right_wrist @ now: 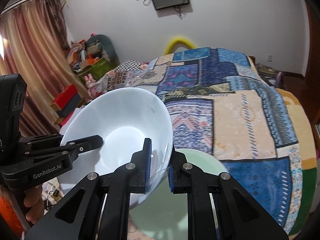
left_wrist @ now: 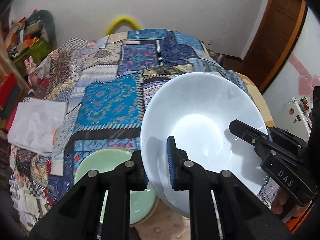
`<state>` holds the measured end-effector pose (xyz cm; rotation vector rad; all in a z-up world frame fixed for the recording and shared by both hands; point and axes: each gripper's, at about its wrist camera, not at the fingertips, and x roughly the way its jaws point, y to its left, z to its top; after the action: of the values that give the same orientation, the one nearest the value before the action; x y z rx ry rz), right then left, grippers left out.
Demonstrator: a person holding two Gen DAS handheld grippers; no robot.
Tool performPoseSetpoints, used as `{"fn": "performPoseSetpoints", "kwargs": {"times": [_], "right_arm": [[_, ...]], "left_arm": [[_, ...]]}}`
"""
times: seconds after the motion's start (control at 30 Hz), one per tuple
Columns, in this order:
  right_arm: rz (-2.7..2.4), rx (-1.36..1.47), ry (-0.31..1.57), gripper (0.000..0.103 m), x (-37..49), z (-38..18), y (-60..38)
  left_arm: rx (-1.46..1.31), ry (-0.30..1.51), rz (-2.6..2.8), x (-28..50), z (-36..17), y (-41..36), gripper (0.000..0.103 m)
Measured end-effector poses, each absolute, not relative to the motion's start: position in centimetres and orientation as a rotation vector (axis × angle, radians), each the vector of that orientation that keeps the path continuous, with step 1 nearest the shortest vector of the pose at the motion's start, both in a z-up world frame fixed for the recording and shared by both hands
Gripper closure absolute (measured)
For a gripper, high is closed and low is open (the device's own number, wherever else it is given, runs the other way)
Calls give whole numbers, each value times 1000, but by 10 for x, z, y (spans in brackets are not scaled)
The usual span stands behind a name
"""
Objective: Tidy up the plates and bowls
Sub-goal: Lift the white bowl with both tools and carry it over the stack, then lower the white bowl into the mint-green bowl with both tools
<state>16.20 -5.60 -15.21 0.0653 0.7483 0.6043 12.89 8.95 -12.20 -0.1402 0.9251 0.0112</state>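
Note:
A large white bowl (left_wrist: 202,128) is held in the air, tilted, by both grippers. My left gripper (left_wrist: 156,168) is shut on its left rim, one blue pad inside and one finger outside. My right gripper (right_wrist: 159,166) is shut on the bowl's (right_wrist: 120,124) right rim. Each gripper shows in the other's view: the right one (left_wrist: 266,140) at the bowl's far rim, the left one (right_wrist: 84,146) likewise. A pale green bowl (left_wrist: 112,172) sits on the bed just below the white bowl; it also shows in the right wrist view (right_wrist: 200,164).
A patchwork quilt (left_wrist: 124,92) covers the bed. A folded white cloth (left_wrist: 38,124) lies at the bed's left side. Shelves with boxes (left_wrist: 26,40) stand at the left; a wooden door (left_wrist: 280,30) and a white cabinet (left_wrist: 296,116) at the right.

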Motion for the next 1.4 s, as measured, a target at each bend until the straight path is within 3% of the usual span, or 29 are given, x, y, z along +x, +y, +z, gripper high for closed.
{"fn": "performPoseSetpoints", "kwargs": {"times": [0.8,1.4], "right_arm": [[736,-6,872,90,144,-198,43],[748,-35,975,90,137,-231,65]], "left_arm": [[-241,1009,110,87,-180,184,88],[-282,1072,105,83,-219,205,89]]}}
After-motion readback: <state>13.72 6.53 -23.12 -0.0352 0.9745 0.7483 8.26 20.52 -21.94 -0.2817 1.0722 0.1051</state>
